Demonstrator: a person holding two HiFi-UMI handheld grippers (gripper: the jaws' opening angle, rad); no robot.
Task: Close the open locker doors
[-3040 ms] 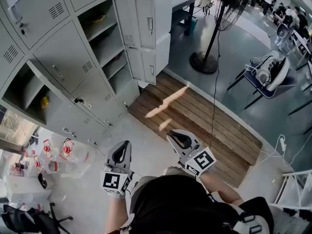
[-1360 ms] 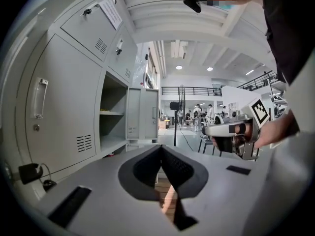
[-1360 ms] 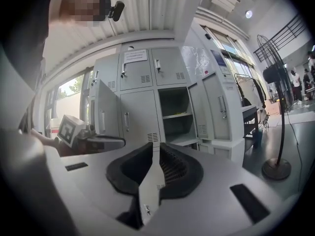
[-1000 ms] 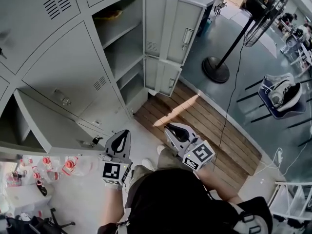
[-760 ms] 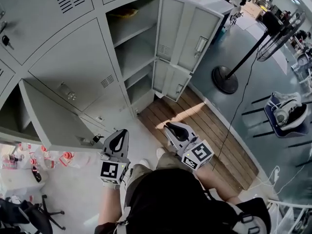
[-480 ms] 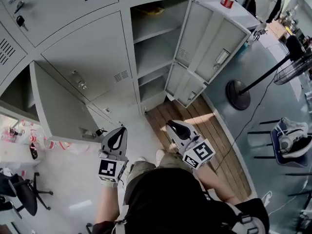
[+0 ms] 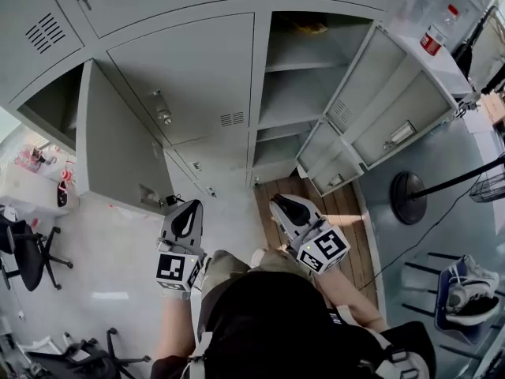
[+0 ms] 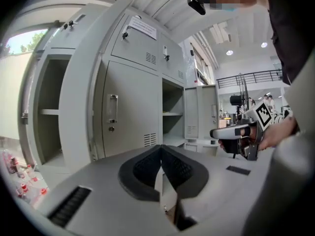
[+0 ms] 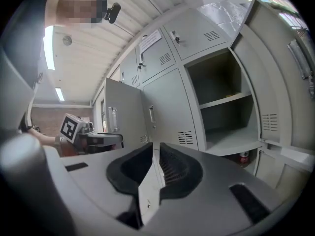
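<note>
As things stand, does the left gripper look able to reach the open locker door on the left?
Probably yes. The left gripper, jaws shut and empty, sits close beside the free edge of the open door, and nothing visible stands between them. It is not touching the door.

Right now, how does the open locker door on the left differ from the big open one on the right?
The left door juts out just ahead of the left gripper; the right door stands farther off, beyond the right gripper. The left door hangs alone; the right door has a smaller open door beneath it. Both are grey metal, swung wide, each to the right of its own opening.
</note>
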